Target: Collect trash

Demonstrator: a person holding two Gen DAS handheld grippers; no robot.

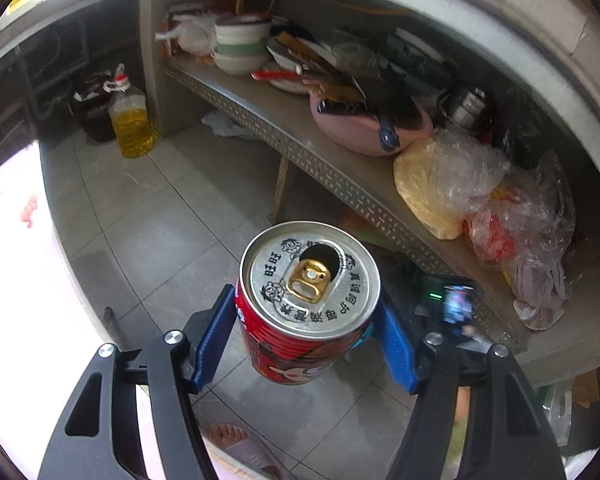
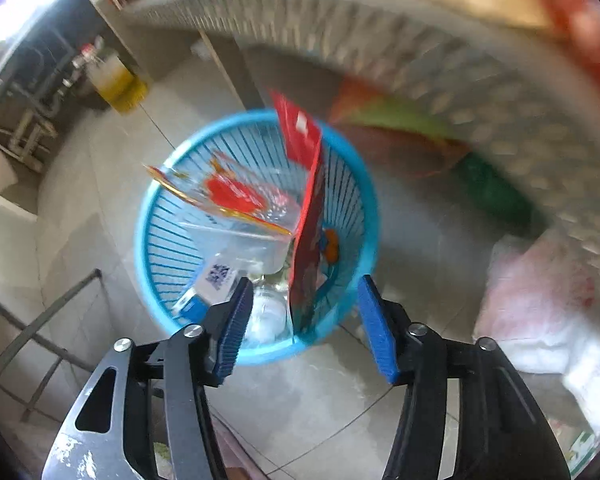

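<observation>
A red drink can [image 1: 300, 312] with an opened silver top and gold tab stands upright between the blue pads of my left gripper [image 1: 305, 326], which is shut on its sides above the tiled floor. In the right wrist view a blue slatted wastebasket [image 2: 168, 248] stands on the floor just ahead. Inside it are a tall red snack wrapper [image 2: 312, 216], a clear wrapper with red print [image 2: 236, 200] and a clear plastic bottle [image 2: 266, 312]. My right gripper [image 2: 304, 316] hangs open over the basket's near rim, its pads apart from the red wrapper that stands between them.
A low perforated metal shelf [image 1: 312, 160] runs across the left wrist view, loaded with bowls, a pink basin [image 1: 364, 128] and plastic bags [image 1: 480, 196]. A bottle of yellow oil [image 1: 130, 120] stands on the floor at the far left. A sandalled foot [image 1: 240, 444] is near.
</observation>
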